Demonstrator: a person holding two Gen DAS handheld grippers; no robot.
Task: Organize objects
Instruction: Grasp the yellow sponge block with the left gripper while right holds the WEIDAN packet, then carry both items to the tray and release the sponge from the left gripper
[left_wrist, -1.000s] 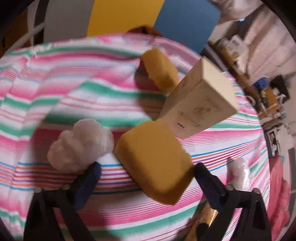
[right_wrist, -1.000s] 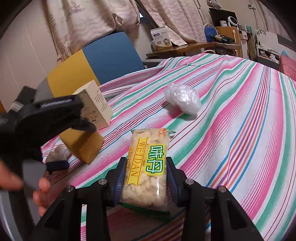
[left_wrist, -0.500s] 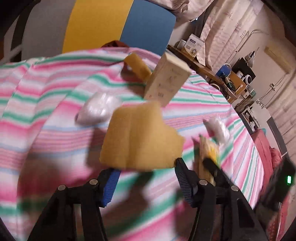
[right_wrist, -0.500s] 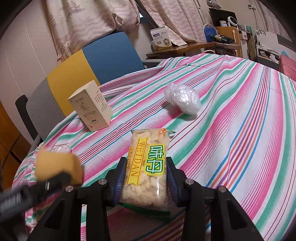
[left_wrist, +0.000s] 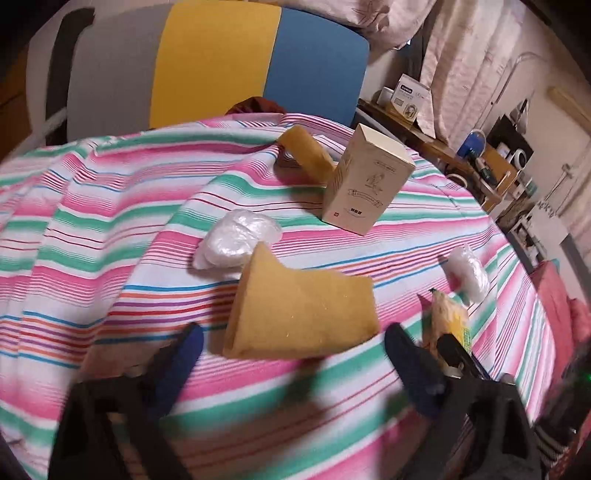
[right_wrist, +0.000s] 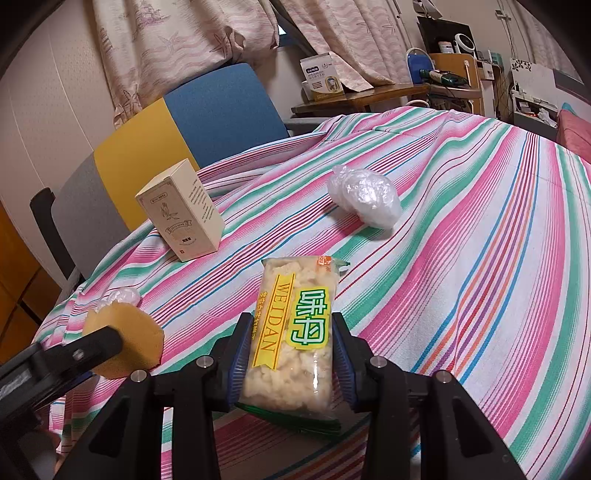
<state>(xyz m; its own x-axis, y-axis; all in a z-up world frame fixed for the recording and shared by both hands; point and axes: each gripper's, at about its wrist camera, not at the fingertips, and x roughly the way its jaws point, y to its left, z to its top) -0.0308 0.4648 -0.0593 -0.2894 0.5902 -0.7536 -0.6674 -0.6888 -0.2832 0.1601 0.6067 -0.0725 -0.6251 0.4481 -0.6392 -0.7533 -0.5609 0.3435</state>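
Note:
My left gripper (left_wrist: 291, 354) is open, its jaws wide apart just behind a yellow sponge (left_wrist: 301, 312) that lies on the striped tablecloth (left_wrist: 92, 229); it also shows in the right wrist view (right_wrist: 125, 341). My right gripper (right_wrist: 290, 354) is shut on a clear snack packet (right_wrist: 295, 328) with a yellow and green label, seen edge-on in the left wrist view (left_wrist: 448, 321). A beige carton (left_wrist: 365, 186) stands upright further back. A second yellow sponge (left_wrist: 306, 155) lies behind it.
A crumpled plastic bag (left_wrist: 236, 242) lies just behind the near sponge, another plastic bag (right_wrist: 364, 197) to the right. A grey, yellow and blue chair (left_wrist: 207, 62) stands at the table's far edge. A cluttered desk (right_wrist: 373, 92) stands beyond.
My left gripper carried the sponge toward me and to the right, then opened and drew back; the sponge now lies on the cloth. My right gripper has not moved.

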